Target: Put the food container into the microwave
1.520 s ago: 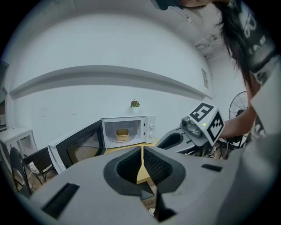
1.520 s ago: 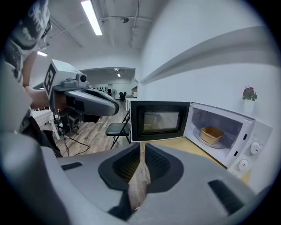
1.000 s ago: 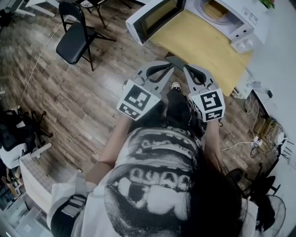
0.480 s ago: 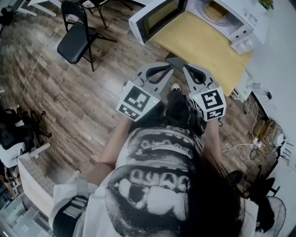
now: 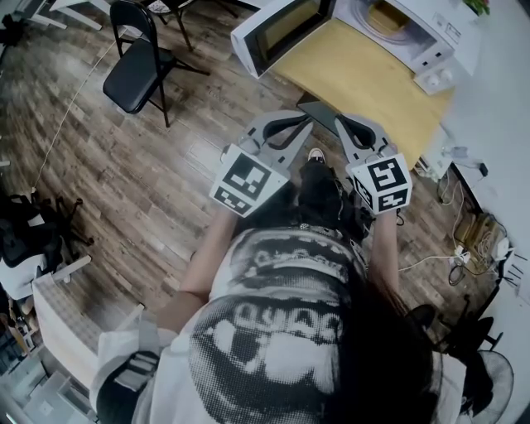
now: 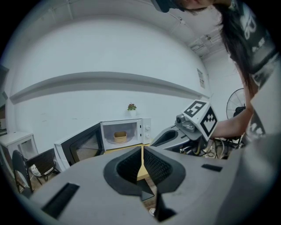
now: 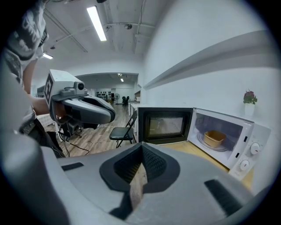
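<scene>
Left tool [image 6: 141,161] and right tool [image 7: 140,166] are held back from the tabletop [image 5: 356,74], jaws closed together on nothing, seemingly because the food container [image 7: 215,138] is already set inside the microwave [image 5: 432,35], whose door [image 5: 277,33] is found open.

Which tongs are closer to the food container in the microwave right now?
Right, slightly. The right tongs sit near the table's edge, short of the food container in the open microwave; the left tongs are beside them, further left over the floor.
</scene>
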The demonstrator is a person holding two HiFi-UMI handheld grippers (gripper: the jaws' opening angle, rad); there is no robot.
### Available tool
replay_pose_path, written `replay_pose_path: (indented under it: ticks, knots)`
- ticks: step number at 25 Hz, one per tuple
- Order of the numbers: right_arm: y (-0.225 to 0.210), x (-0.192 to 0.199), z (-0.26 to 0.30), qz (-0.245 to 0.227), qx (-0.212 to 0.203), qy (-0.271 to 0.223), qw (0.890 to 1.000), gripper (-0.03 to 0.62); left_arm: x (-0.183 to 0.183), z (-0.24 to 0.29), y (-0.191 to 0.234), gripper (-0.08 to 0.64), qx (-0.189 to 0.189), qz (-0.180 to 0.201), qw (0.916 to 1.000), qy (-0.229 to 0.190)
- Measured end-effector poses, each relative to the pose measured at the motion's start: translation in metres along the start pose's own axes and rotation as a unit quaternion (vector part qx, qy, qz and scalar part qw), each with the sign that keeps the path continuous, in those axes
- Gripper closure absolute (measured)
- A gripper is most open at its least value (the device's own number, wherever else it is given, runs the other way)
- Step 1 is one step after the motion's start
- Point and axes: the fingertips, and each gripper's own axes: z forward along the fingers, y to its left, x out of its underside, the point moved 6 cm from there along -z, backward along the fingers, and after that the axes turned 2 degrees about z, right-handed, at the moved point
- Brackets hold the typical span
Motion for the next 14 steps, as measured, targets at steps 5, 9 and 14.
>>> replay_pose_path:
  ticks: [5,9,14]
  knots:
    - [-0.005,0.004,-0.005,0.005,0.002,0.004,1.000,0.591,0.000,0.002,-0.002,0.548,0.001,0.000,1.0000,0.001]
    - [-0.009,0.008,-0.008,0.009,0.004,0.004,1.000,0.591,0.000,0.006,-0.006,0.548,0.004,0.000,1.0000,0.004]
    - [-0.017,0.010,-0.010,0.012,0.004,0.007,1.000,0.591,-0.002,0.015,-0.008,0.548,0.010,0.003,0.9999,0.007]
